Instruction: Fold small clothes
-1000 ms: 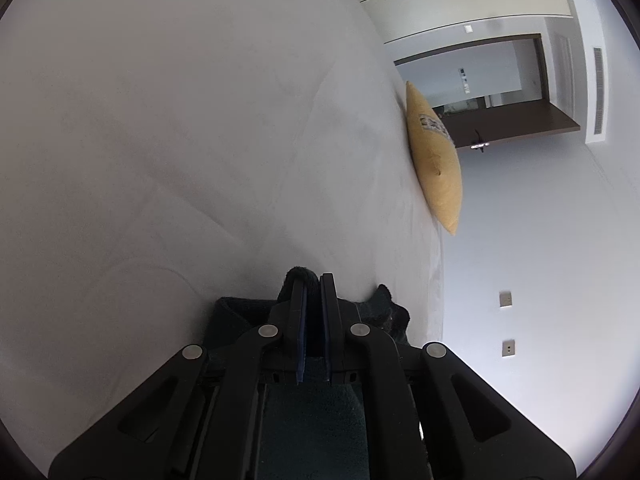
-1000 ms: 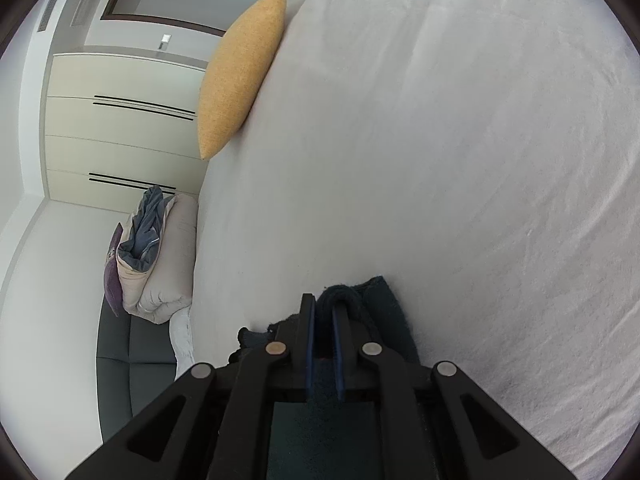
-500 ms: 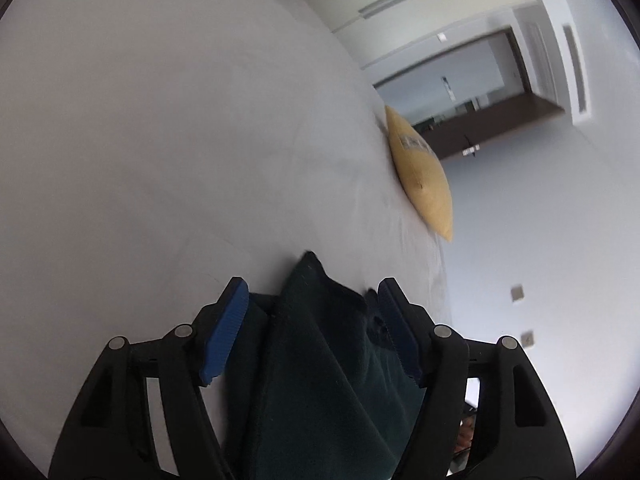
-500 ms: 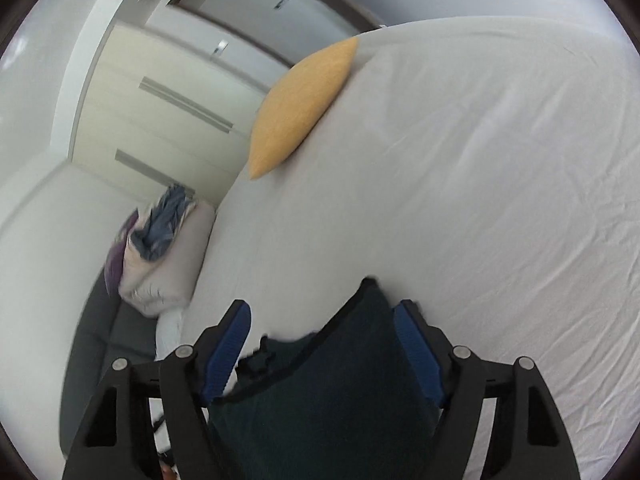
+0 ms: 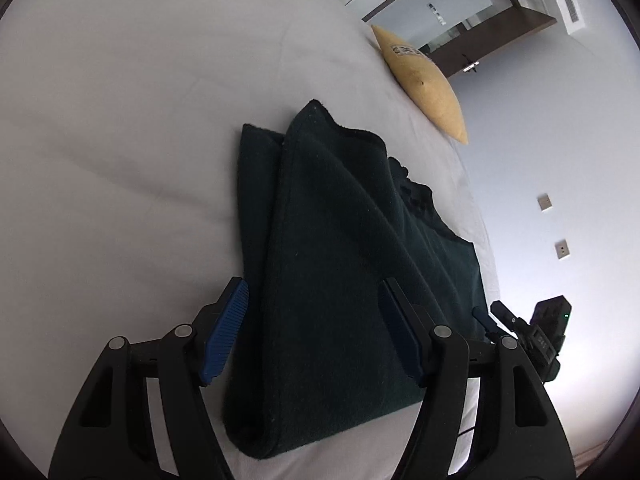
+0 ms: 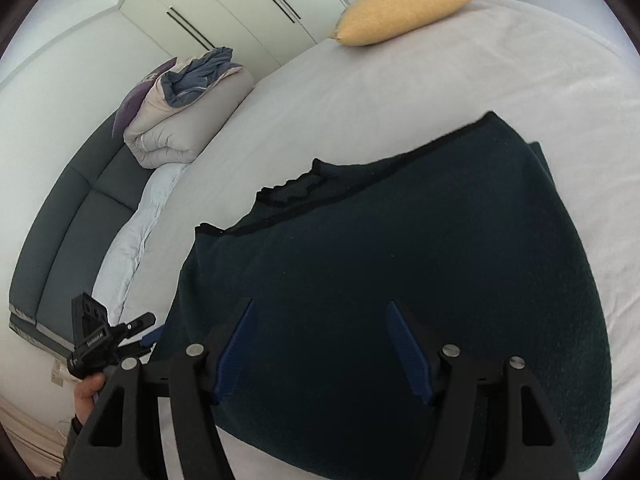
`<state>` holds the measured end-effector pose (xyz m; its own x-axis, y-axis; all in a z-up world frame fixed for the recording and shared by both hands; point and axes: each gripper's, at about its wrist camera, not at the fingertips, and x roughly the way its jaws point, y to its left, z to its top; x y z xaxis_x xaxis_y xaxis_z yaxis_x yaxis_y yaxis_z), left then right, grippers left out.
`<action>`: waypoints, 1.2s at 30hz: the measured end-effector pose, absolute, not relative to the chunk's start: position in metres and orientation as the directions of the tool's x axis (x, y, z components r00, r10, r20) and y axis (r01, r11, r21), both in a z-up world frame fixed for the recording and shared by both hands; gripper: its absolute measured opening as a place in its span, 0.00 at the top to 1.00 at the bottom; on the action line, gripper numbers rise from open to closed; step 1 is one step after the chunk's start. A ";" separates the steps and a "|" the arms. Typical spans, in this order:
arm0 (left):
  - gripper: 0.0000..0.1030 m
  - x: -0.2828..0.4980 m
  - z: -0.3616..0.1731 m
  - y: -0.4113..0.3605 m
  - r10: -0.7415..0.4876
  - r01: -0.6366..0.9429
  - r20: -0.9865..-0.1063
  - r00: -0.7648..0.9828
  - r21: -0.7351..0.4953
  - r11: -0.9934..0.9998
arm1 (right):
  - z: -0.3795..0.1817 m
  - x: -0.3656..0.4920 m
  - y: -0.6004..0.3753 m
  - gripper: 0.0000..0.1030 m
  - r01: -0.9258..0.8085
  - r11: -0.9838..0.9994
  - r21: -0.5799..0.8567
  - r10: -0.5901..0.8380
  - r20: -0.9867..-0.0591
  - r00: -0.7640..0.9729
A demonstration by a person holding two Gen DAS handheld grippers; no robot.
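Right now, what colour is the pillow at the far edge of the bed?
Mustard yellow; the pillow shows best in the right wrist view.

White bed sheet (image 6: 400,92) fills the view, yellow cushion (image 6: 404,12) at its far edge; rolled duvet (image 6: 188,120) on a grey sofa (image 6: 76,216), cream wardrobe doors (image 6: 224,12) behind, 2 wall sockets (image 5: 554,226).

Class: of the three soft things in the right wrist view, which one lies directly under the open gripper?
The dark green garment, folded on the sheet; the yellow cushion and rolled duvet sit far off.

dark fuzzy fleece garment (image 5: 344,264) on a smooth matt white sheet (image 5: 120,120) (finely creased), coarse-woven yellow cushion (image 6: 404,12)
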<state>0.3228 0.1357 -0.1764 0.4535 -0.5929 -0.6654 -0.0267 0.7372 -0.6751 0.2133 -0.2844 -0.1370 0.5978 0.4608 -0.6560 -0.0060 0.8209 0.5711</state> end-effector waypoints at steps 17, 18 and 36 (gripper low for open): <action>0.55 0.285 -0.198 0.151 -0.673 -0.002 -0.597 0.437 -0.749 0.663 | -0.150 0.180 -0.302 0.39 0.041 0.812 0.582 0.445 -0.663 0.603; 0.55 0.289 -0.198 0.148 -0.673 0.002 -0.600 0.432 -0.746 0.666 | -0.151 0.180 -0.302 0.39 0.044 0.815 0.577 0.440 -0.667 0.601; 0.94 0.212 -0.227 0.179 -0.597 -0.084 -0.581 0.554 -0.752 0.654 | -0.175 0.186 -0.327 0.78 0.106 0.782 0.614 0.431 -0.656 0.620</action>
